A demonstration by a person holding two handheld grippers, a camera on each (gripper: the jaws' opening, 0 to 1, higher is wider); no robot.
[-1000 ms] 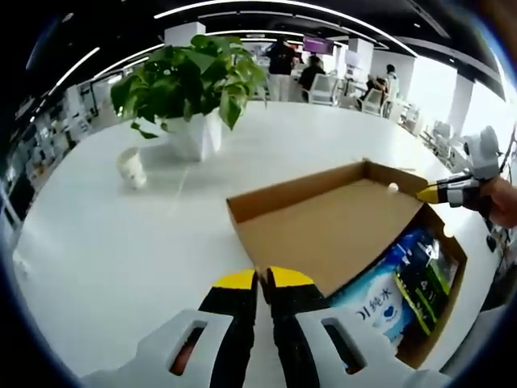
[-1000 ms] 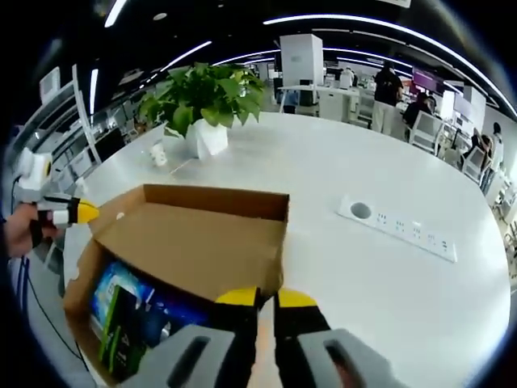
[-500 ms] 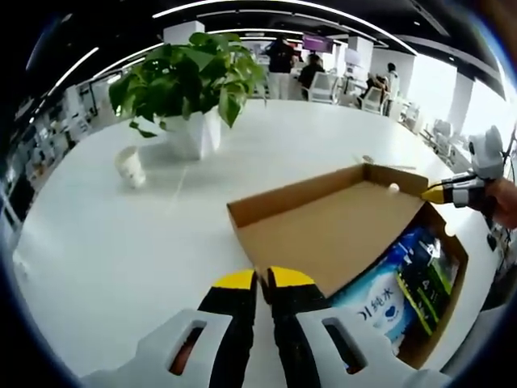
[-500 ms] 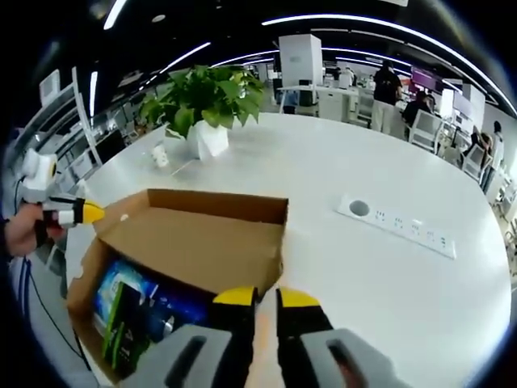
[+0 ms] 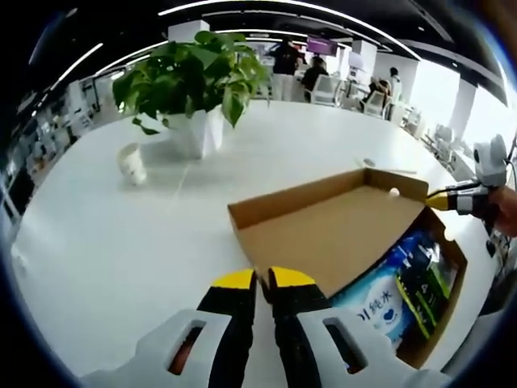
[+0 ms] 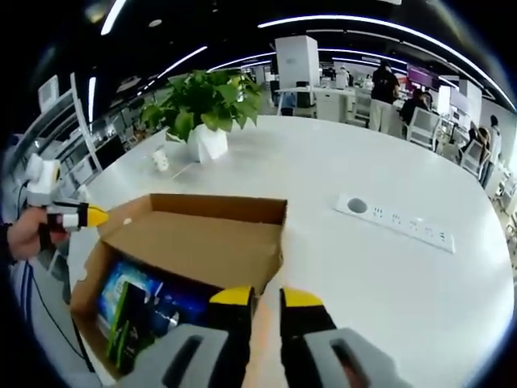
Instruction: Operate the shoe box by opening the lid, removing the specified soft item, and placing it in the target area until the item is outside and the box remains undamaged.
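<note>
Shoe box [image 5: 347,242] on white tabletop [image 5: 121,234], lid [image 5: 323,222] raised partway. Blue soft pack [image 5: 380,295] inside box under lid. My left tongs [image 5: 263,280] closed, empty, at box's near corner. My right tongs [image 6: 263,297] slightly parted, at box's opposite corner. Potted plant [image 5: 190,81] beyond box.

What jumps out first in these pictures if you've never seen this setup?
The open cardboard shoe box on the white table, its lid tilted up over blue and green packets. Behind it stands a leafy potted plant beside a small paper cup. At the bottom of each view rise yellow-tipped jaws, the left gripper and the right gripper.
</note>
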